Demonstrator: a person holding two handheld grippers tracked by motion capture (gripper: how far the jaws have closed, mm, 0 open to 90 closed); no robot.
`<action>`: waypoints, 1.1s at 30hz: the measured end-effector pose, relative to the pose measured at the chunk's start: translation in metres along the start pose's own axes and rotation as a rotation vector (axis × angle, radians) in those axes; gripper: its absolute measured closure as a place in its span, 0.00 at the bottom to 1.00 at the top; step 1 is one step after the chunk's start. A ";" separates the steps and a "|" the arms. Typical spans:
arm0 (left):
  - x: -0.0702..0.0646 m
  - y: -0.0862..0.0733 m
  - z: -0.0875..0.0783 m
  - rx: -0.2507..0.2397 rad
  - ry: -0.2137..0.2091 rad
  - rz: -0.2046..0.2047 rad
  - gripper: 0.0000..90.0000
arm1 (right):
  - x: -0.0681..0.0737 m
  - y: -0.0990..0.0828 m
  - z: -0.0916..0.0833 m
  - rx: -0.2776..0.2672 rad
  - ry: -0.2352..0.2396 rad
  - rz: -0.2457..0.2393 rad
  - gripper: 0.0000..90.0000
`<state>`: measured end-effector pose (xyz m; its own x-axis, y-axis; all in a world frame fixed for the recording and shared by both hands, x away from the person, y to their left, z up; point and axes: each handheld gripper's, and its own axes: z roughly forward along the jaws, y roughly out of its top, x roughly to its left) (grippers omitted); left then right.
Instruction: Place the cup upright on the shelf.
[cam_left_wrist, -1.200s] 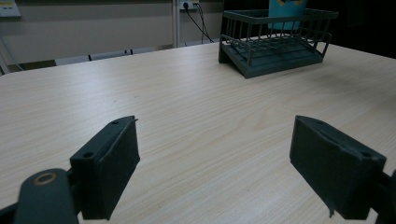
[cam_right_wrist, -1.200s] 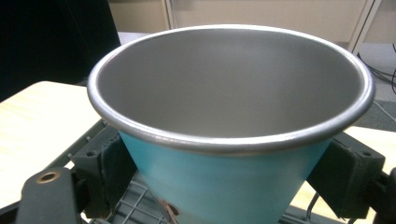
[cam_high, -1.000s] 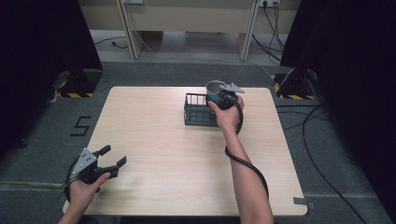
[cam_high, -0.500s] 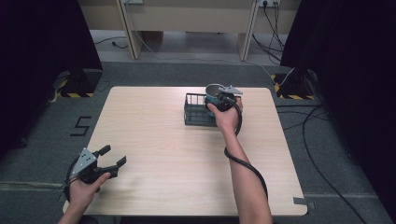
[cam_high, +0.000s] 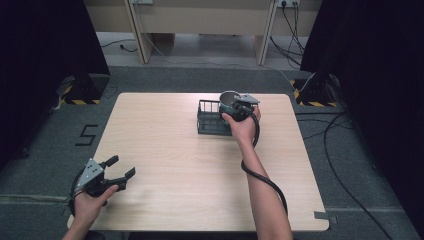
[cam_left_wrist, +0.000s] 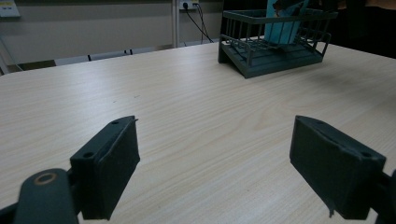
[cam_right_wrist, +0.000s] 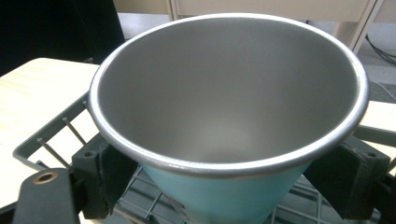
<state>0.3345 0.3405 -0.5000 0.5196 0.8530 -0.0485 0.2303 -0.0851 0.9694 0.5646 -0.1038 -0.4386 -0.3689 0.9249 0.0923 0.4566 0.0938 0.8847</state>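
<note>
A teal cup (cam_right_wrist: 229, 196) with a steel inside and rim is clamped between the jaws of my right gripper (cam_right_wrist: 229, 182), which is shut on it. In the high view the right gripper (cam_high: 235, 106) holds the cup (cam_high: 228, 101) over the right end of a dark wire rack (cam_high: 210, 120) at the table's far middle. The rack (cam_left_wrist: 275, 39) and the cup (cam_left_wrist: 282, 23) stand far off in the left gripper view. My left gripper (cam_high: 116, 172) hovers open near the table's front left corner, nothing between its pads (cam_left_wrist: 109, 165).
The light wooden table (cam_high: 165, 150) lies bare between the two grippers. A cable (cam_high: 260, 175) trails from the right gripper along the forearm. Black curtains stand at both sides, and cables lie on the floor at the right.
The right gripper and the cup have shifted slightly toward the rack. The left gripper has not moved.
</note>
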 end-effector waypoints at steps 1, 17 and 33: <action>0.000 0.000 0.000 0.000 0.000 0.001 0.17 | 0.000 0.000 -0.001 0.001 0.001 0.003 0.18; 0.000 0.000 0.000 0.000 0.002 0.000 0.17 | 0.000 -0.005 -0.017 -0.028 0.016 0.014 0.18; 0.000 0.000 0.000 0.000 0.005 0.006 0.17 | 0.001 -0.011 -0.045 -0.055 0.038 -0.006 0.18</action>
<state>0.3343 0.3403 -0.4997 0.5168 0.8551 -0.0417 0.2273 -0.0901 0.9697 0.5229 -0.1209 -0.4282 -0.4023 0.9097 0.1027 0.4093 0.0784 0.9090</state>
